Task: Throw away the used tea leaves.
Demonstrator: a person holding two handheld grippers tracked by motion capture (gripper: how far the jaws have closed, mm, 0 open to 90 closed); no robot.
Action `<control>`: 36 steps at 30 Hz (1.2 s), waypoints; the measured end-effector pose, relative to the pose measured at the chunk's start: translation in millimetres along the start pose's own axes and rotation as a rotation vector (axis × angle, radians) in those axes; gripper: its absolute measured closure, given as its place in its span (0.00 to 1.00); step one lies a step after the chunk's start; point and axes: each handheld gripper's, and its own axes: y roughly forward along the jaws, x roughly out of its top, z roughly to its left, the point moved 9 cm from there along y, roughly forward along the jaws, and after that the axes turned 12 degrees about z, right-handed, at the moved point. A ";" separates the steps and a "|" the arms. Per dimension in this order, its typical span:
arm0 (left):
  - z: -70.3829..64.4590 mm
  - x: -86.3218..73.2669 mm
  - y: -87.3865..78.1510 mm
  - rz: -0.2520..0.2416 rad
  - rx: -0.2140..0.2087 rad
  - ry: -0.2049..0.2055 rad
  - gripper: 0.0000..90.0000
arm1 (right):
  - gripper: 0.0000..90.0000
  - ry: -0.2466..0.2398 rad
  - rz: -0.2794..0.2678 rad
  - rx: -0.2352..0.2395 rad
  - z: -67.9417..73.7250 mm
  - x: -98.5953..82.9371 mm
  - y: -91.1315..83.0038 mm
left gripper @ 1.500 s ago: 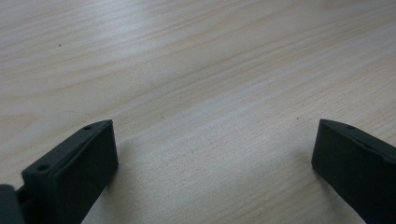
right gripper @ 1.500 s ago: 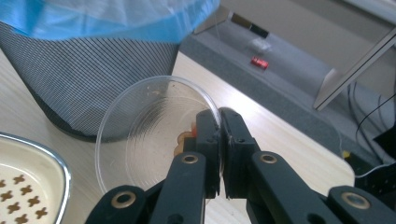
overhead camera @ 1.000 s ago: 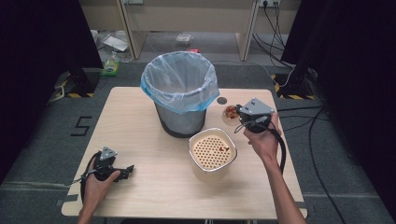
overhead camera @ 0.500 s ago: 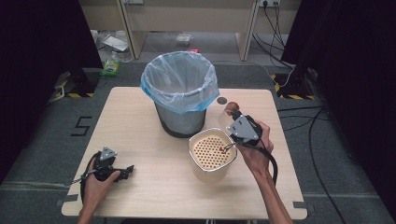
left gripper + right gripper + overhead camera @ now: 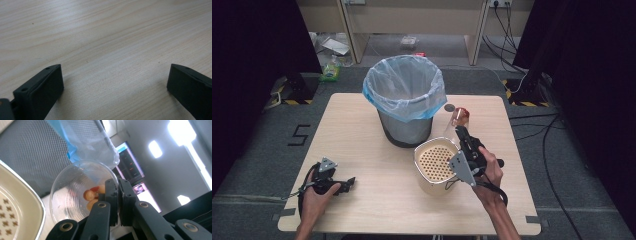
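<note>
From above, the counter (image 5: 362,130) carries a mesh bin (image 5: 405,102) lined with a blue bag, and just in front of it a cream strainer bowl (image 5: 434,162). The right tongs (image 5: 460,131) hold a clear cup (image 5: 459,119) tipped beside the bowl's far edge; the left tongs (image 5: 349,182) rest near the counter's front left corner. The left gripper view shows jaws spread wide over bare wood. The right gripper view shows the tongs (image 5: 118,192) clamped on the cup's (image 5: 75,195) rim, reddish-orange bits (image 5: 91,195) inside, the bin (image 5: 37,150) behind.

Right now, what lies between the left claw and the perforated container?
Bare wooden tabletop: in the high view nothing sits between the left claw and the perforated container.
</note>
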 end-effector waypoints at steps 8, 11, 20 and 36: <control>0.0 0.0 0.0 0.000 0.000 0.000 0.00 | 0.97 -0.108 -0.034 -0.063 14.1 6.7 -4.3; -0.1 -0.1 0.0 0.000 0.000 0.000 0.00 | 0.97 -0.108 -0.050 -0.082 13.4 9.2 -5.7; 0.0 -0.1 -0.1 0.000 0.000 -0.001 0.00 | 0.98 -0.257 -0.091 -0.172 22.2 21.8 -18.3; -0.1 -0.2 -0.1 0.000 0.000 -0.002 0.00 | 0.98 -0.347 -0.096 -0.225 37.0 17.9 -10.3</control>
